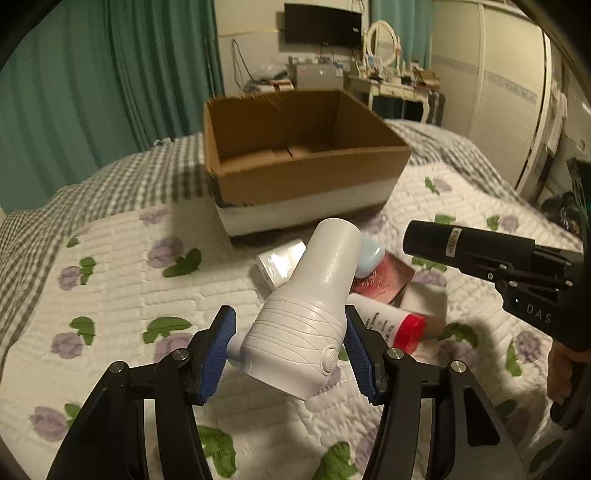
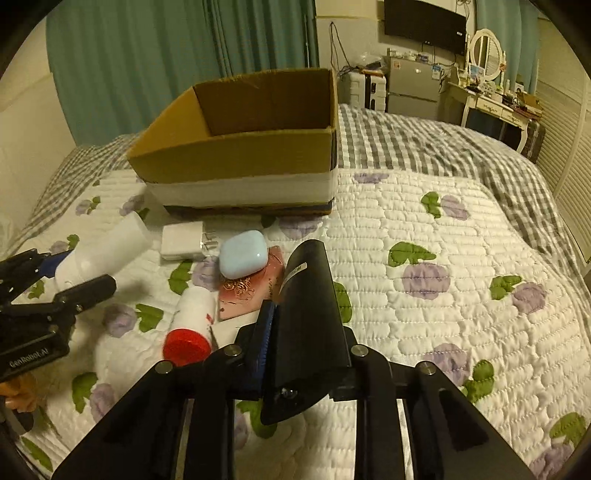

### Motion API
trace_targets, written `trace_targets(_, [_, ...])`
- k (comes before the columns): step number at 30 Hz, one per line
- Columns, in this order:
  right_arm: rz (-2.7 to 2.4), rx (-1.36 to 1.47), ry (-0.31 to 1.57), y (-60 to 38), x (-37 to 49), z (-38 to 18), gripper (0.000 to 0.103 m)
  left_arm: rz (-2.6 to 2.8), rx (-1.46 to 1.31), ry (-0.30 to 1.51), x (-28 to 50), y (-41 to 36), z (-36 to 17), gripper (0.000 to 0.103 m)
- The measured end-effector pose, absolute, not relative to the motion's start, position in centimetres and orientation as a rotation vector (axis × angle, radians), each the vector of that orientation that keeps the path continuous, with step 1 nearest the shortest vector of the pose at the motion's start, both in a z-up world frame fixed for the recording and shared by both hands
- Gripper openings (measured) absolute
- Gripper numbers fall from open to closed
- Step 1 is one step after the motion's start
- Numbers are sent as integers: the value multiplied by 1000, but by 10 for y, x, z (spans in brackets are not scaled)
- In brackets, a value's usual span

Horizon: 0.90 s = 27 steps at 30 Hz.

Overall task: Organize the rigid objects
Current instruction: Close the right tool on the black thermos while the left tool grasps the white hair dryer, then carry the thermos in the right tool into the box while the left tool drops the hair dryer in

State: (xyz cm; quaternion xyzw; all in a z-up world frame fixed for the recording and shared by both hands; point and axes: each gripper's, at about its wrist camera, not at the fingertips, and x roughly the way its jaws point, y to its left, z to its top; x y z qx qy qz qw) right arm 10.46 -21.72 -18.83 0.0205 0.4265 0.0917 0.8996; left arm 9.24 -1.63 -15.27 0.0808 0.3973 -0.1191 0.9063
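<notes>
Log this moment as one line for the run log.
left claw: shut on white ribbed plastic device | right claw: shut, holding nothing | brown cardboard box: looks empty | red-capped white bottle: on quilt

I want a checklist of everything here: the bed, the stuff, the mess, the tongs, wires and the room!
Surface: quilt with flowers, on a bed.
Job's things: open box, looks empty; white device; blue case; red-capped bottle; charger; pink card.
Clutter: nothing seen on the quilt besides these.
Grippers: left tongs around the white device, lifted; right tongs shut, empty.
Cables: wires on the far wall.
Surroundings: green curtains, TV, vanity with mirror.
</notes>
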Motion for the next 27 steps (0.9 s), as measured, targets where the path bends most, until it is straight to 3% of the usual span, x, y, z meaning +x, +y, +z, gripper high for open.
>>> trace_targets(27, [267,60,455,-210,19,-8,22,-181,-56,435,27,12,13,59])
